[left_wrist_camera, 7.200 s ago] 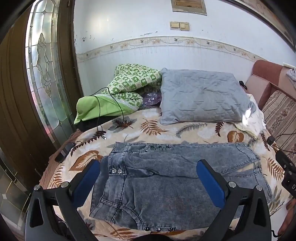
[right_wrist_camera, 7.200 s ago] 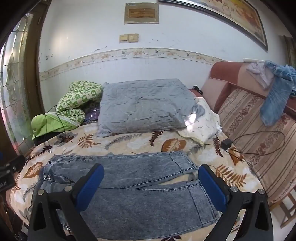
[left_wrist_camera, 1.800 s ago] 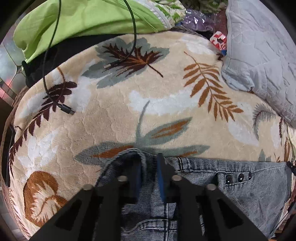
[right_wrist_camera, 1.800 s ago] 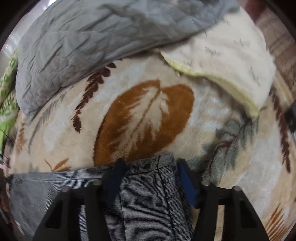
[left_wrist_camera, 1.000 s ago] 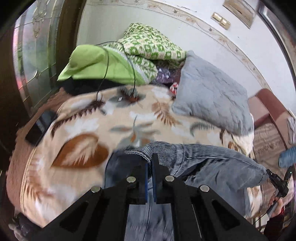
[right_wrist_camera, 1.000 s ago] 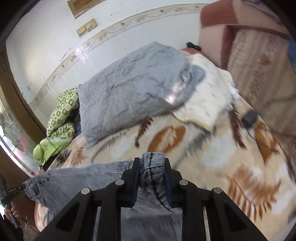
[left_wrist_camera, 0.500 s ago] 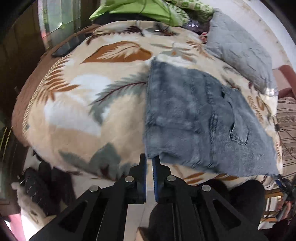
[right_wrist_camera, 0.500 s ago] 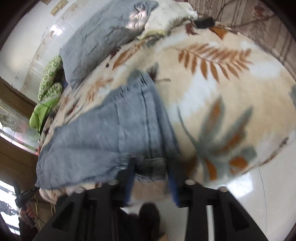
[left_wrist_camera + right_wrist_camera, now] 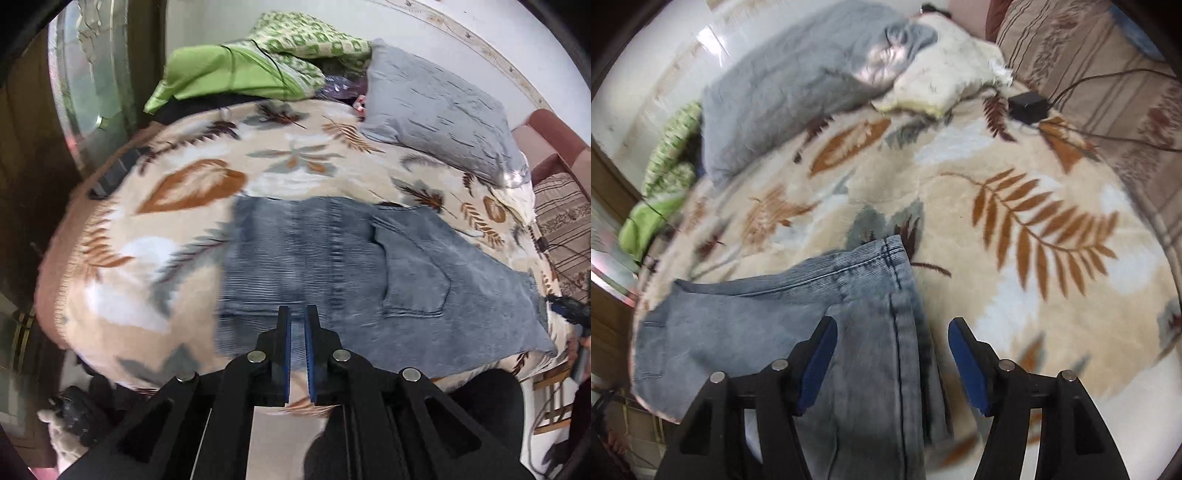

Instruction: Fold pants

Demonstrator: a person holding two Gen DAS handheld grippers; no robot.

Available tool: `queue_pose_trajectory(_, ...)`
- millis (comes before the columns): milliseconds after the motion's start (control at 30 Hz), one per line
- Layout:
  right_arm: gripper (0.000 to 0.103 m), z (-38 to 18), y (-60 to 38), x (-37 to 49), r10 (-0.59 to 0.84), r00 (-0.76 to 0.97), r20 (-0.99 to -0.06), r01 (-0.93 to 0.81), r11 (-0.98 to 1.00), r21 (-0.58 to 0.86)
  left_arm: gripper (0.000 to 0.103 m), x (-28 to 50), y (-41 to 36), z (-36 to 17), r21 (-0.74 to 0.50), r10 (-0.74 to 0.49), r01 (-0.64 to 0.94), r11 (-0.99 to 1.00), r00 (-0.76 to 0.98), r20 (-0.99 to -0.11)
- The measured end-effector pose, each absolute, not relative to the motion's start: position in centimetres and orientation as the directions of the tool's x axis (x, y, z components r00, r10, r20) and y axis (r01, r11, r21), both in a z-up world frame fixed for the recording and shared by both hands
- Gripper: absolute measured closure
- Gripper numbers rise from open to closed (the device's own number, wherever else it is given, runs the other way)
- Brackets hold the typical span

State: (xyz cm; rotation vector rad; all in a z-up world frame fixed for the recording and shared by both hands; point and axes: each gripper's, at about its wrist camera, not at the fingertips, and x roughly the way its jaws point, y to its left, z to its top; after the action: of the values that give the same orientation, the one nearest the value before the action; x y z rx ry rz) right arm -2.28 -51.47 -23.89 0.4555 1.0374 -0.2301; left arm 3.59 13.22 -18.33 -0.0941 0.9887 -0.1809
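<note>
On the left, the left tongs (image 9: 297, 314) hover above the near edge of the bed (image 9: 110, 295), their 2 blue-padded fingers nearly pressed together with only a thin slit between them and nothing caught there. The pants (image 9: 332, 266), grey-blue denim, lie folded lengthwise along that near edge on the leaf-print blanket (image 9: 192, 192), back pocket facing up. A green bundle (image 9: 221, 70) sits at the far left corner, a grey pillow (image 9: 436, 107) along the far edge. Further right, the right tongs (image 9: 892, 343) are spread wide and released above the hem end of the pants (image 9: 820, 317), grasping nothing. A black adapter (image 9: 1027, 105) with its cable rests near the far right corner.
</note>
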Motion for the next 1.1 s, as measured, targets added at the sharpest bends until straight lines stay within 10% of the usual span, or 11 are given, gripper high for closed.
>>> queue_pose_trajectory(333, 0.098, -22.7, -49.5, 0.5, -0.064, 0.456, -0.888, 0.277, 0.958, 0.073, 0.097, 5.6, 10.1, -22.4, -0.179, -0.201, 0.092, 0.98, 0.443, -0.873)
queue_pose_trajectory(767, 0.098, -22.2, -53.4, 0.0, 0.163, 0.552, -0.818, 0.326, 0.86, 0.391, 0.096, 6.0, 9.7, -23.3, -0.146, -0.169, 0.086, 0.986, 0.428, -0.888)
queue_pose_trajectory(867, 0.097, -23.5, -53.4, -1.0, 0.155, 0.531, -0.833, 0.345, 0.858, 0.38, 0.079, 6.0, 9.3, -23.2, -0.153, -0.179, 0.096, 0.984, 0.429, -0.886)
queue_pose_trajectory(933, 0.097, -24.1, -53.3, -1.4, 0.158, 0.516, -0.842, 0.351, 0.858, 0.376, 0.042, 5.9, 9.1, -23.0, -0.156, -0.18, 0.092, 0.983, 0.432, -0.884)
queue_pose_trajectory(1100, 0.097, -24.2, -53.1, -2.2, 0.148, 0.533, -0.833, 0.346, 0.86, 0.375, 0.036, 5.6, 8.3, -23.0, -0.138, -0.161, 0.085, 0.987, 0.437, -0.885)
